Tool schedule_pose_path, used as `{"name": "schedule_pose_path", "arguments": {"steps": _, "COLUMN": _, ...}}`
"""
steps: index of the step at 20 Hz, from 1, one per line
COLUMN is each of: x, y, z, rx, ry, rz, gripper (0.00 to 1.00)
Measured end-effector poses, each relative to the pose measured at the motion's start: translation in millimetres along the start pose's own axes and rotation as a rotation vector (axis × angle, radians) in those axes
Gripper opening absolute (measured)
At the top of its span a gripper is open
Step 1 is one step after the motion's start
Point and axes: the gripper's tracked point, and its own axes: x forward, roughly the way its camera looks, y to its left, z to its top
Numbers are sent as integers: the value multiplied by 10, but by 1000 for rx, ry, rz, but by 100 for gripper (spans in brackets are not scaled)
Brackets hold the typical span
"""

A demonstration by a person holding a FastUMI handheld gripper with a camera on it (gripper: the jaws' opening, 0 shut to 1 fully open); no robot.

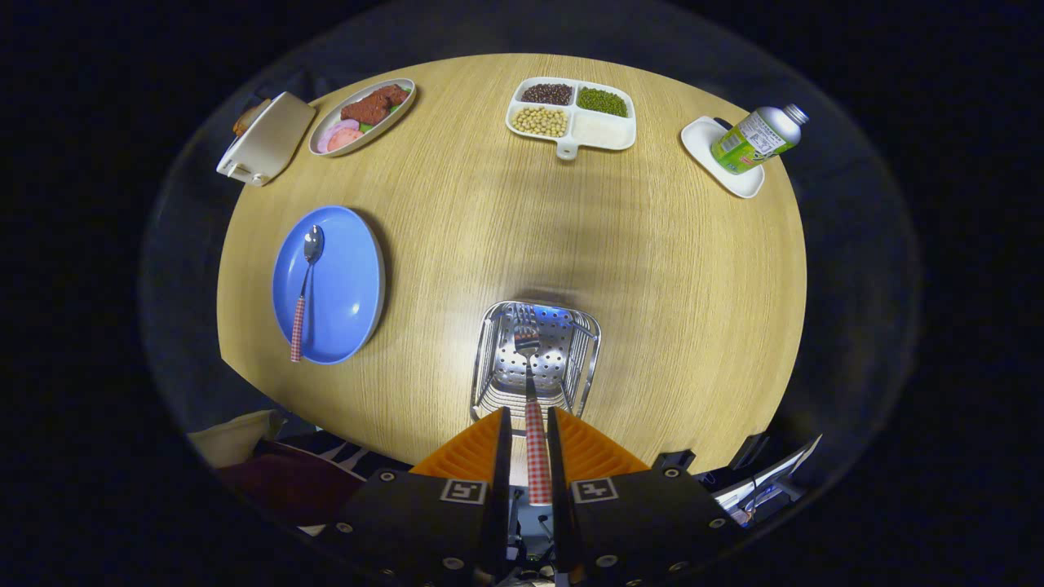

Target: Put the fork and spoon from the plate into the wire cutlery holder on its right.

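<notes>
Worktop [652,269]: round, wood-grain; wide bare room between plate and holder.
Blue plate [347,285]: near the edge, spoon [303,292] lying on it, not yet moved.
Wire cutlery holder [497,383]: at the near edge, just ahead of the fingers.
Hand-held gripper [530,436]: closed narrowly on the fork [530,383] handle; tines over the holder's mouth.
Progress: about halfway, by my judgement.
</notes>
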Motion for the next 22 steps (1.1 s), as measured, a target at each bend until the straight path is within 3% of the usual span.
{"name": "schedule_pose_path", "arguments": {"steps": 3, "x": -125, "y": 65, "z": 65, "rx": -1, "ry": -94, "rz": -7, "gripper": 52}}
{"name": "schedule_pose_path", "arguments": {"steps": 6, "x": -253, "y": 256, "z": 131, "rx": 3, "ry": -182, "rz": 2, "gripper": 71}}
{"name": "schedule_pose_path", "arguments": {"steps": 7, "x": -276, "y": 305, "z": 134, "rx": 1, "ry": -206, "rz": 0, "gripper": 84}}
{"name": "schedule_pose_path", "arguments": {"steps": 9, "x": -326, "y": 406, "z": 155, "rx": -2, "ry": -245, "rz": -9, "gripper": 99}}
{"name": "schedule_pose_path", "arguments": {"steps": 22, "x": -350, "y": 1650, "z": 583, "rx": -76, "ry": -549, "rz": 21, "gripper": 99}}
